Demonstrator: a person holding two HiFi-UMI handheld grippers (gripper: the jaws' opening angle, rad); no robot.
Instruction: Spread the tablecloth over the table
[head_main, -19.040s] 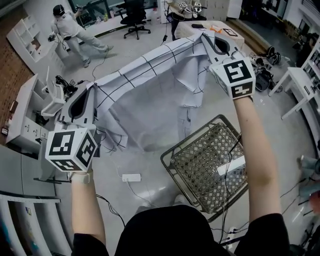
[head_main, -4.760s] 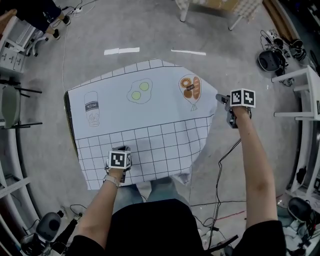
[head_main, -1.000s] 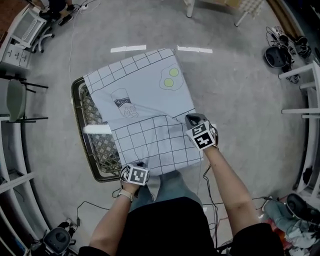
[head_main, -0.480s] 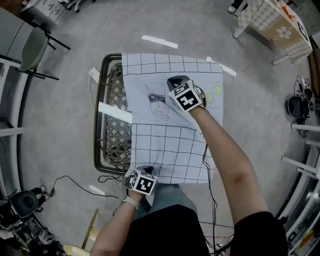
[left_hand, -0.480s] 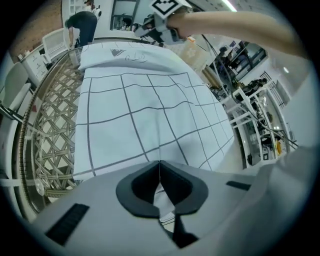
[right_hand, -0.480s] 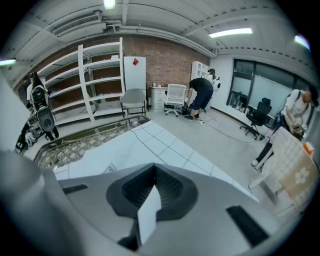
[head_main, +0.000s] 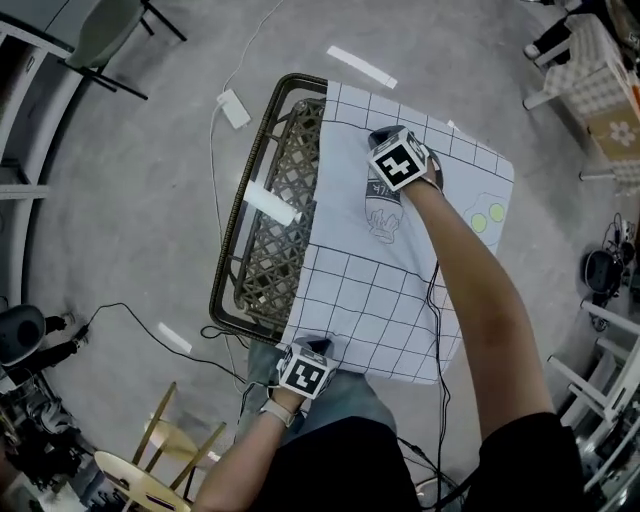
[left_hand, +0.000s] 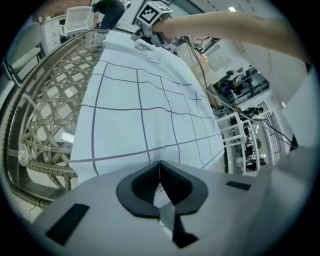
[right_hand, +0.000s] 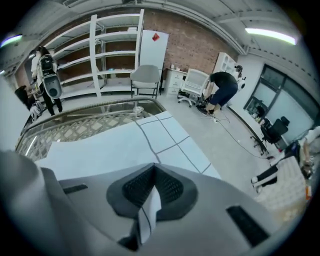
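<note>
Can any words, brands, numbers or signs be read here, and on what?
No text reads clearly.
Bottle drawing on the tablecloth: label too blurred to read.
Cubes on left gripper and right gripper: black-and-white square codes, no letters.
Red sticker on the white cabinet: too small to read.

No word or number can be read. The cube (head_main: 306, 377) of the left claw (head_main: 312, 346) and the cube (head_main: 399, 162) of the right claw (head_main: 383, 134) carry black-and-white square markers, patterns without letters. The bottle (head_main: 383, 225) drawn on the tablecloth (head_main: 380, 295) bears print too small to make out. A red tag (right_hand: 156, 36) on a white cabinet (right_hand: 151, 57) is also illegible.
</note>
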